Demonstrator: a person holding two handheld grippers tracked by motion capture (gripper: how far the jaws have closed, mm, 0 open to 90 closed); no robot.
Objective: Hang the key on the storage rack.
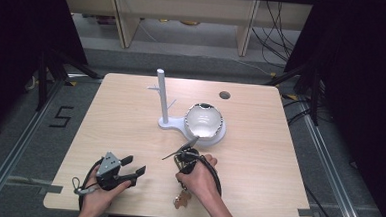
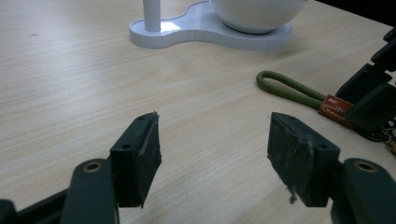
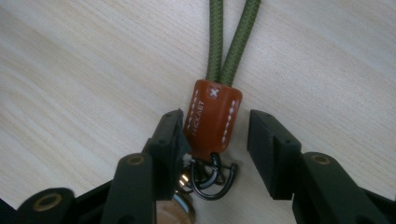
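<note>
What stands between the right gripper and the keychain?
Nothing visible. The right gripper is open with its jaws either side of the keychain's brown leather tab; the left jaw is at the tab's edge, a gap remains on the right. Bare table surrounds it.

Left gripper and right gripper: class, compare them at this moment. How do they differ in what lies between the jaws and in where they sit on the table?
The left gripper has only bare table between its wide-open jaws; the right gripper has the keychain's brown leather tab between its jaws, with a gap on one side. The left gripper sits near the table's front left; the right gripper is nearer the middle, closer to the white stand. Both have black jaws and are hand-held.
</note>
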